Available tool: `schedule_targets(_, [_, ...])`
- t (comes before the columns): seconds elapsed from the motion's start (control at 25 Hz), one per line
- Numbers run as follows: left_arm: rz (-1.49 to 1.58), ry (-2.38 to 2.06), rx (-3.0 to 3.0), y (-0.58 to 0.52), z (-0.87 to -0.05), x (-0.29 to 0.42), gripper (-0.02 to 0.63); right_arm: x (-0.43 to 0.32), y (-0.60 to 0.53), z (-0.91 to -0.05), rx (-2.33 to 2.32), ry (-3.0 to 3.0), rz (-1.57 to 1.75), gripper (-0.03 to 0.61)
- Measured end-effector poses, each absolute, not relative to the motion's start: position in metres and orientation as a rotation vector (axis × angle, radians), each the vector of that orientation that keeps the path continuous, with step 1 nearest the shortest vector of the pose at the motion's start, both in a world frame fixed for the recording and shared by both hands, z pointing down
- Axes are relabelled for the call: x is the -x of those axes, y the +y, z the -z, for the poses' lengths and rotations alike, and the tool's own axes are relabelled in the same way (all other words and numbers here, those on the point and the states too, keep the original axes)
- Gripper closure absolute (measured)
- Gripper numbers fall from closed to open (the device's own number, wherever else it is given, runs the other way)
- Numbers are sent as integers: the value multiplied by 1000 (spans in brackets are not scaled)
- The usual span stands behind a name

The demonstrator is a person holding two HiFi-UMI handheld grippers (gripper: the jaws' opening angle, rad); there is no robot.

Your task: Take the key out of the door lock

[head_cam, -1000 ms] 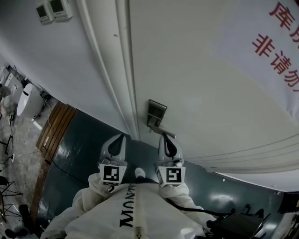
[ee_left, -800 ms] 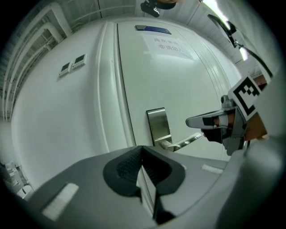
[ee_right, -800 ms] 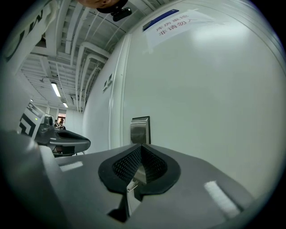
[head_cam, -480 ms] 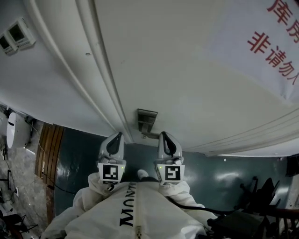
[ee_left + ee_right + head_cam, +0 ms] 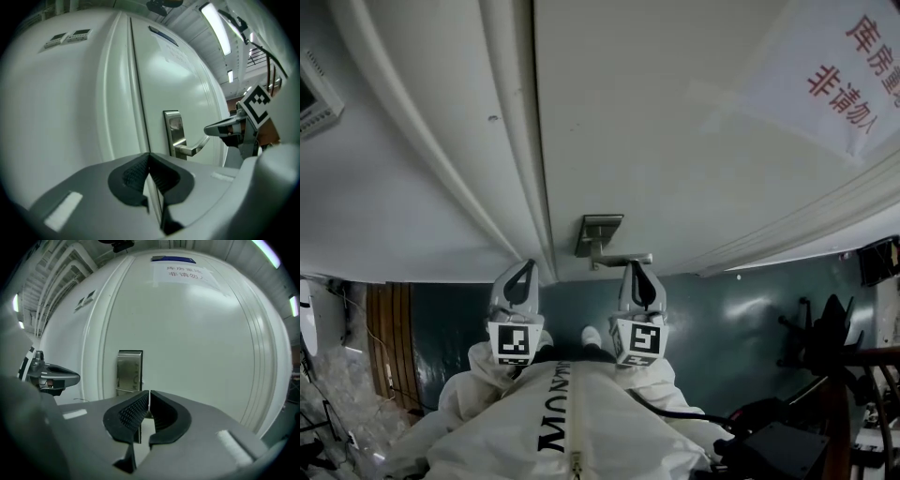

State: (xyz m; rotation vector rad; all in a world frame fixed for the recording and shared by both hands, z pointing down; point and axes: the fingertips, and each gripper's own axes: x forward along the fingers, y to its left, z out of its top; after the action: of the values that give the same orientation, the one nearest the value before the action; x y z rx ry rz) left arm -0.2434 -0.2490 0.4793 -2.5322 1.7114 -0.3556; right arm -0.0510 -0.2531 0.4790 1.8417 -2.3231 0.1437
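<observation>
Two grippers sit side by side at lower centre of the head view, the left gripper (image 5: 523, 274) and the right gripper (image 5: 637, 275), both pointing up at a white door (image 5: 675, 141). Just above and between their tips is the metal lock plate (image 5: 598, 232), its lever handle (image 5: 626, 259) reaching toward the right gripper's tip. A paper sign (image 5: 848, 70) with red characters hangs at upper right, and the person's white suit (image 5: 572, 431) fills the bottom edge.

In the left gripper view, the jaws are pressed together with nothing between them. The lock plate and handle stand right of centre above them, and the right gripper's tip is near the handle's end.

In the right gripper view, the jaws are likewise pressed together and empty. The plate rises directly above them at centre, its lower part hidden behind them. The key cannot be made out in any view.
</observation>
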Motion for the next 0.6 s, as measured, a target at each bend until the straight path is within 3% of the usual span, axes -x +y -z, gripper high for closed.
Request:
schedule_targets(0.16, [334,1700,2557,-247,-483,248,614,50,-246,-485,-1911,-2268,-187,575])
schedule_targets(0.6, [342,1607,2597,-244,-483,242,614,49,-233,-514,-2015,-2343,-520,442])
